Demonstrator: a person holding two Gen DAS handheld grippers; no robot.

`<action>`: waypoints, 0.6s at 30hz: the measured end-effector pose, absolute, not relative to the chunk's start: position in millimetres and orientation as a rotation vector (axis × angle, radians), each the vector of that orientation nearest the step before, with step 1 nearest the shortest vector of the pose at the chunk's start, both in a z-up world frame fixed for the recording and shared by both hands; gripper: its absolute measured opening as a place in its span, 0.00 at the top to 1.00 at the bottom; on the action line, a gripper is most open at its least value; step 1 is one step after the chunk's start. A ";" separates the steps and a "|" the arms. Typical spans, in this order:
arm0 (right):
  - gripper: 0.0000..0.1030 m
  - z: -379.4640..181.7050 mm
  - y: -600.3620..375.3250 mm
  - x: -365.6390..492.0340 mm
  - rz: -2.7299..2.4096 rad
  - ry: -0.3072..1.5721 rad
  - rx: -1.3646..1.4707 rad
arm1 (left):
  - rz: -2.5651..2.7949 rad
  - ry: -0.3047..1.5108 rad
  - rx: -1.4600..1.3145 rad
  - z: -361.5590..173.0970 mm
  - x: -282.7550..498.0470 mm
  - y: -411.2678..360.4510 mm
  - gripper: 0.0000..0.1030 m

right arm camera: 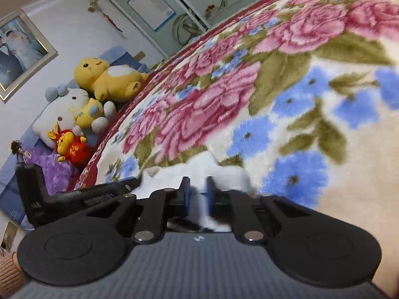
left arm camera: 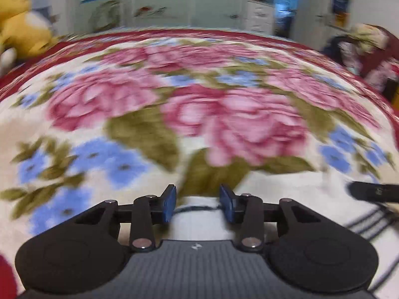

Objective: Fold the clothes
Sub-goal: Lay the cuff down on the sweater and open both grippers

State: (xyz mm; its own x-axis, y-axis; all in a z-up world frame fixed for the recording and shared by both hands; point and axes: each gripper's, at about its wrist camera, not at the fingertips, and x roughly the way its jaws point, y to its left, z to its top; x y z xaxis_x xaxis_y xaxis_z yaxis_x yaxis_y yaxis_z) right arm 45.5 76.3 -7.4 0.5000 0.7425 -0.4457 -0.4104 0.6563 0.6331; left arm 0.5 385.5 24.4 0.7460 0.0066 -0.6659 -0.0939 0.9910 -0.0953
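A white garment (left arm camera: 286, 194) with dark stripes on its right part lies on a floral blanket (left arm camera: 199, 99). In the left wrist view my left gripper (left arm camera: 199, 203) stands open low over the garment's near edge. White cloth and a dark seam show between its blue pads (left arm camera: 169, 204). A black finger (left arm camera: 374, 191) of the right gripper reaches in from the right. In the right wrist view my right gripper (right arm camera: 198, 195) is shut on a raised fold of the white garment (right arm camera: 199, 167). The left gripper's black body (right arm camera: 74, 196) lies close on its left.
The floral blanket (right arm camera: 299, 99) covers the whole bed. Plush toys (right arm camera: 107, 79) are piled at the bed's head, below a framed picture (right arm camera: 17, 49). Wardrobe doors (left arm camera: 162, 0) stand behind the bed and a heap of clothes (left arm camera: 369, 49) sits at the right. A knitted sleeve (right arm camera: 10, 271) shows at the lower left.
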 end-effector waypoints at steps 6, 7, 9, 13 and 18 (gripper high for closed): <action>0.83 3.3 60.0 34.5 0.727 0.712 0.576 | 0.097 0.678 -0.361 41.9 -21.2 419.4 0.58; 0.78 8.0 53.6 27.8 0.728 0.689 0.610 | 0.123 0.663 -0.405 45.2 -26.0 425.6 0.63; 0.76 18.8 41.2 11.6 0.739 0.642 0.668 | 0.168 0.627 -0.484 52.8 -37.5 437.5 0.63; 0.75 38.8 31.2 -31.3 0.788 0.633 0.686 | 0.089 0.582 -0.437 72.2 -65.8 423.5 0.63; 0.66 50.9 58.5 -87.1 0.933 0.683 0.604 | -0.084 0.684 -0.190 64.3 -89.3 362.4 0.53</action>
